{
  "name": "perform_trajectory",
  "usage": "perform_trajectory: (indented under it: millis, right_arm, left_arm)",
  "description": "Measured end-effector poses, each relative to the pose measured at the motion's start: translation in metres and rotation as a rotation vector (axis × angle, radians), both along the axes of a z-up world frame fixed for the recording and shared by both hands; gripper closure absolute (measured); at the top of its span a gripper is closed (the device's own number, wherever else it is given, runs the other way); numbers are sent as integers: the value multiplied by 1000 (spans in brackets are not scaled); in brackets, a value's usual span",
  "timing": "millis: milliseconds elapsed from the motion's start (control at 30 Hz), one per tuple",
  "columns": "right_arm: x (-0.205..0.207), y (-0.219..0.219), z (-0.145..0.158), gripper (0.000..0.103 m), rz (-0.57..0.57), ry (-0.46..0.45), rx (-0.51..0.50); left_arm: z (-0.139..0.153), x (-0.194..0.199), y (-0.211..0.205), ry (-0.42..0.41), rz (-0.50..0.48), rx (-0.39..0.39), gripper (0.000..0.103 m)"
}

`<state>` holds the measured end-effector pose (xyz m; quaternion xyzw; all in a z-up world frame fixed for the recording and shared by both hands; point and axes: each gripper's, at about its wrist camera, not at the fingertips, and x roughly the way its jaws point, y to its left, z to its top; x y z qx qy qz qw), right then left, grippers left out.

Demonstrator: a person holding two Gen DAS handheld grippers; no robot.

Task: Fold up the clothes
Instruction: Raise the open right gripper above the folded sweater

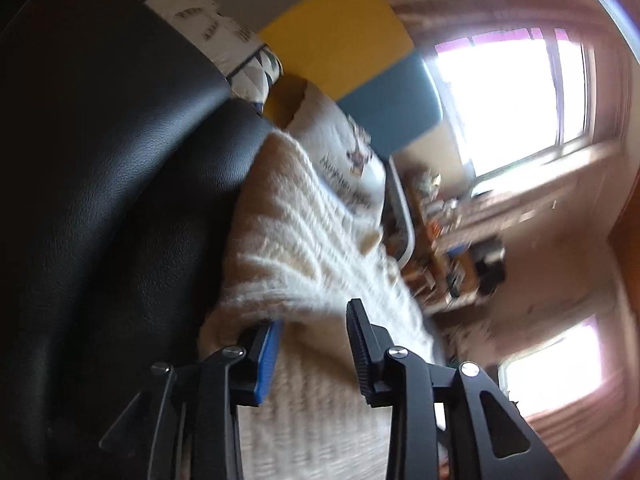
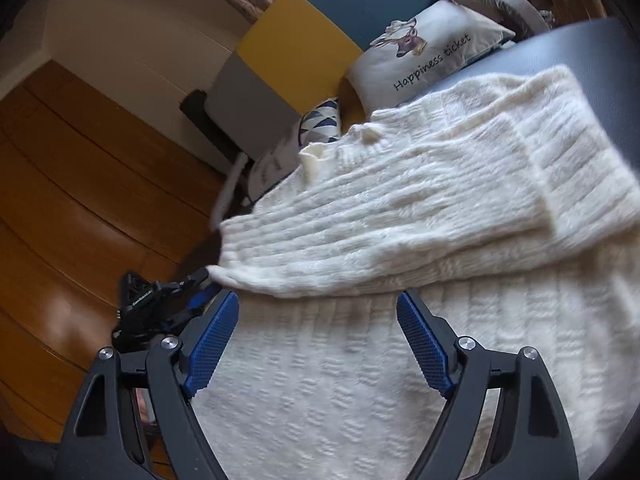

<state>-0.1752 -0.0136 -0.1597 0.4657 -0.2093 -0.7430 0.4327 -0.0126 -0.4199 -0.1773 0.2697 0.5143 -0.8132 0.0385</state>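
Note:
A cream knitted sweater (image 2: 400,208) lies on a black leather seat (image 2: 592,48), with one part folded over the rest. My right gripper (image 2: 318,298) hovers open just above the flat lower part, in front of the folded edge, with nothing pinched. In the left wrist view the sweater (image 1: 312,240) runs away from me along the leather seat (image 1: 120,160). My left gripper (image 1: 316,316) stands at the fold's corner. Knit lies between its fingers and drapes over the blue-padded fingertip (image 1: 268,344), but the pads are apart and not pressing. The right wrist view shows this left gripper (image 2: 160,300) beside the sweater's left corner.
A cushion printed "Happiness ticket" (image 2: 420,52) and a blue-triangle cushion (image 2: 320,124) lean behind the sweater against grey, yellow and blue panels (image 2: 304,40). Wooden floor (image 2: 80,200) lies beyond the seat's left edge. Bright windows (image 1: 508,96) and cluttered shelves (image 1: 448,232) fill the room behind.

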Motion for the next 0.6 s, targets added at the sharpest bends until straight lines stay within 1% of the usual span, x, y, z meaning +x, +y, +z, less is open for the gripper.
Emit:
perform_trajectory:
  millis: [67,100,167,233,300,367,400,433,467,500,533,600]
  right_arm:
    - [4,0,-3,19,5,-9,-6]
    - [5,-1,-6,19,4,-10,8]
    - [7,-3,-11,19,-1,-11,30]
    - [8,-4,-11,19,-5,-6,28]
    - [8,-5,-10,19,-7,1,31]
    - [10,-8,-9,19,1,16,49]
    - [10,-10,-9,19,6,26,64]
    - [11,-12,-9,19,11,36,81]
    - [12,-13,-10,19,16,45,95]
    - [13,-15,-10,19,19,55,108]
    - [13,-15,-9,19,20,64,115]
    - [13,-14,-11,19,20,70,119]
  left_arm:
    - [-1,5,0,10,28,13,70]
    - [-1,8,0,14,41,19,69]
    - [-3,7,-3,-3,61,25,68]
    - [-8,2,-8,-24,77,60,68]
    - [-11,-1,-10,-46,99,79,68]
    - [-13,-4,-8,-74,135,61,72]
    - [-13,-4,-6,-88,155,41,77]
    - [-8,-2,-3,-97,172,-6,88]
    - [-3,0,0,-106,187,-60,90]
    - [5,1,5,-118,196,-135,91]
    - [15,1,13,-144,200,-251,93]
    - [29,-2,32,-185,201,-458,93]
